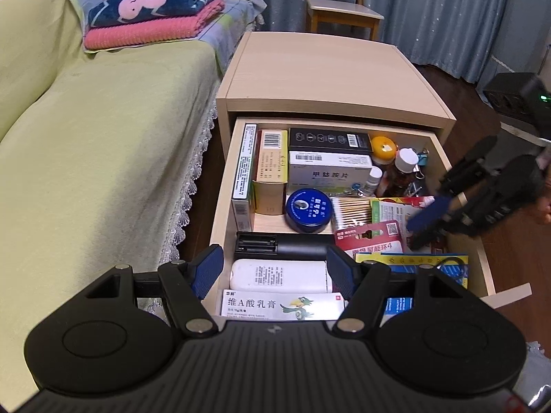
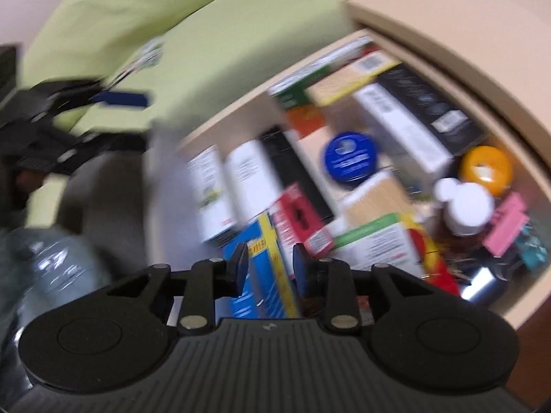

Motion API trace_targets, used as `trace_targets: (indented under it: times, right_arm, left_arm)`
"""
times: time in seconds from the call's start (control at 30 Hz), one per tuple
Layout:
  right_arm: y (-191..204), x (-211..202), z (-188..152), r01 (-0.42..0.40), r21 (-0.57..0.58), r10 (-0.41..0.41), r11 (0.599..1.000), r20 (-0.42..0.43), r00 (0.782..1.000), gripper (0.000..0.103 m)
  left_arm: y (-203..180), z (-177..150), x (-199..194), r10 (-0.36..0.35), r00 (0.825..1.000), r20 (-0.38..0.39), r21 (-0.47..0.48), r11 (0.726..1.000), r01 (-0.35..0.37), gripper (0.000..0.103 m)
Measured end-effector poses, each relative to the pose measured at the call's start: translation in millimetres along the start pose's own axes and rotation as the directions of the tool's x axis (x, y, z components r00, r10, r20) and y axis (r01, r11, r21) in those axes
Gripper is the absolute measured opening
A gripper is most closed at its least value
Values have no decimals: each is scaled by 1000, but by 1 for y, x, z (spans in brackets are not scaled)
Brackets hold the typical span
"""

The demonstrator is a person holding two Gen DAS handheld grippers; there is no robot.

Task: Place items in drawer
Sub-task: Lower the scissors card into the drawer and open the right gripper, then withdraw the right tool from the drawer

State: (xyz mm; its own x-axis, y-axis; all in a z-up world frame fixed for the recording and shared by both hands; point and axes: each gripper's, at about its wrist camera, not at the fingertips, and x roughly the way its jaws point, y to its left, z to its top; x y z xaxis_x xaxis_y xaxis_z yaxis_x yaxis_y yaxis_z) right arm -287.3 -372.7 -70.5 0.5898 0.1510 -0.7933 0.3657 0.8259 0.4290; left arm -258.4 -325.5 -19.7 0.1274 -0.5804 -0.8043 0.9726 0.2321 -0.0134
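Observation:
The light wood drawer (image 1: 224, 186) stands pulled out and crowded with medicine boxes, a blue tin (image 1: 308, 210), cotton swabs (image 1: 351, 210) and a black case (image 1: 282, 244). My left gripper (image 1: 273, 265) is open above the drawer's front, and a white tube (image 1: 279, 275) and an ointment box (image 1: 279, 304) lie in the drawer beneath its gap. My right gripper (image 1: 432, 220) hovers over the drawer's right side. In the blurred right wrist view the right gripper (image 2: 270, 265) is open with nothing held, above a blue and yellow box (image 2: 268, 275) in the drawer (image 2: 220, 122).
The nightstand top (image 1: 323, 75) is bare. A bed with a green cover (image 1: 86, 155) runs along the left, with folded towels (image 1: 151, 17) on it. A wooden chair (image 1: 341, 7) stands behind, a black device (image 1: 516, 93) on the floor at right. A plastic bottle (image 2: 51, 265) sits low left.

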Motion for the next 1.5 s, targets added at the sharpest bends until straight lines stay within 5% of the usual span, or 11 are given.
trace_targets:
  times: [0.27,0.37,0.5,0.83,1.27,1.5]
  right_arm:
    - [9,2,-28,206,144,-214,968,44,976,17]
    - [5,11,-44,167,194,-174,967,22,984,17]
    - [12,5,-54,213,243,-236,946,72,969,17]
    - [41,-57,-87,249,423,-377,871,252,891,21]
    - [63,-76,-119,274,471,-433,839,271,860,23]
    - [82,-82,-133,314,456,-479,832,308,822,28]
  left_arm:
    - [-7,-4,6,-26,999,-21,13,1000,26,68]
    - [-14,-4,11,-49,998,-34,31,998,50,68]
    - [-24,-4,18,-56,996,-64,57,997,60,68]
    - [-37,-8,27,-65,989,-130,91,993,77,68]
    - [-57,-11,13,-83,991,-108,134,986,97,74]
    - [-61,-18,5,-86,992,-92,124,988,97,79]
